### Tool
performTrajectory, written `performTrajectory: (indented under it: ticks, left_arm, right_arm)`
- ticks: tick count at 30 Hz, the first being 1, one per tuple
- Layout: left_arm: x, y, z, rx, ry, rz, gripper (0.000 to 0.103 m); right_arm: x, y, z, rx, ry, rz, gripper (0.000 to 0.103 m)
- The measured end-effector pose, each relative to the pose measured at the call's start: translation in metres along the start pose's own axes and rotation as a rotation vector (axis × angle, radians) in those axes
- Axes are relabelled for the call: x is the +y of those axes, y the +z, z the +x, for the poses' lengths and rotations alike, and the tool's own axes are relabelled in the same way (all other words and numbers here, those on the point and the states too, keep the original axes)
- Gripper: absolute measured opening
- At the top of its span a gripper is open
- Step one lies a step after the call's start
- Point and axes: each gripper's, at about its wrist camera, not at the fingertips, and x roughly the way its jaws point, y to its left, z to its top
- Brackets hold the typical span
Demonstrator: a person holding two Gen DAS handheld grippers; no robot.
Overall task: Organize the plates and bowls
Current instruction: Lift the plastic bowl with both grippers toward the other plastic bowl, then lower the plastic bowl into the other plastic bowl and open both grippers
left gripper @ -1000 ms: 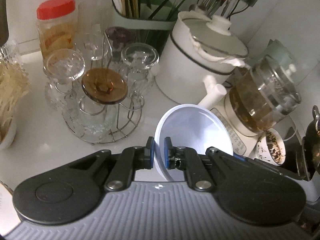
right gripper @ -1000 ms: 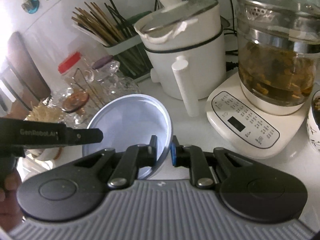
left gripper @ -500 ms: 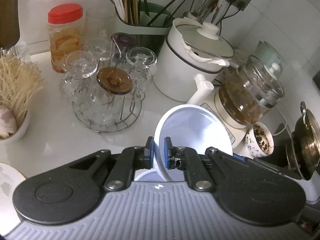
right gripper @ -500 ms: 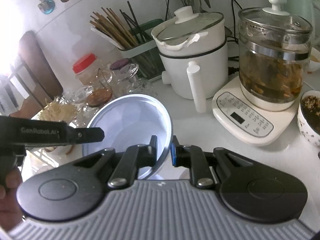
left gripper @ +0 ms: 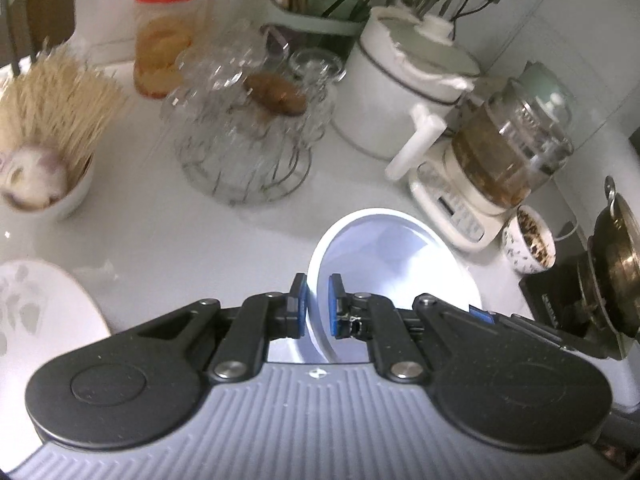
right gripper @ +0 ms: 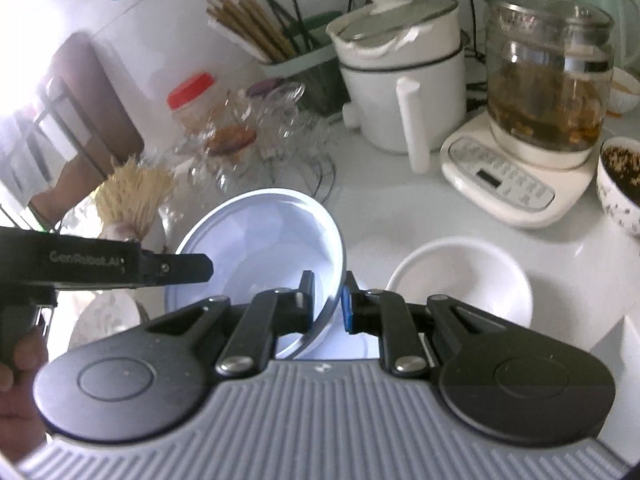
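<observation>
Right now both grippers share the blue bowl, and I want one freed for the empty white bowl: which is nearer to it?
Right. The right gripper grips the blue bowl beside the white bowl; the left gripper holds its far rim.

Both our views sit just behind a gripper's two fingers and look forward and steeply down at the white counter (left gripper: 168, 240), from close above it. Ahead of the left gripper (left gripper: 317, 309) we face the glass rack (left gripper: 240, 140) and white pot (left gripper: 400, 92). Ahead of the right gripper (right gripper: 328, 300) we face the same white pot (right gripper: 400, 80) and glass kettle (right gripper: 548, 80), nearer. Both views share the blue bowl (left gripper: 396, 264) between the fingers; ours on the right also catches the left gripper (right gripper: 192, 268) from the side.
</observation>
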Motion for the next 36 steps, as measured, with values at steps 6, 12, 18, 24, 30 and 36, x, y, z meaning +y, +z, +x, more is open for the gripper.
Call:
performTrajectory:
  ticks: [6,12,18,24,30,36]
  left_arm:
    - [0.013,-0.018,0.004,0.036,0.034,0.000,0.012]
    - [0.020,-0.028,0.017,0.069,0.043,-0.012,0.012]
    - [0.031,-0.031,0.020,0.098,0.011,-0.075,0.013]
    - [0.034,-0.034,0.015,0.077,0.007,-0.107,0.043]
    - [0.038,-0.034,0.011,0.065,0.004,-0.105,0.043]
    - [0.039,-0.036,0.013,0.066,0.005,-0.112,0.043]
  right_arm:
    - [0.010,-0.022,0.009,0.044,-0.010,-0.040,0.017]
    - [0.009,-0.030,0.016,0.061,-0.024,-0.055,0.016]
    - [0.010,-0.034,0.017,0.063,-0.017,-0.052,0.017]
    - [0.010,-0.032,0.018,0.074,-0.019,-0.055,0.018]
    - [0.002,-0.028,0.014,0.058,-0.042,-0.017,0.018]
    - [-0.010,-0.027,0.006,0.043,-0.053,0.038,0.024]
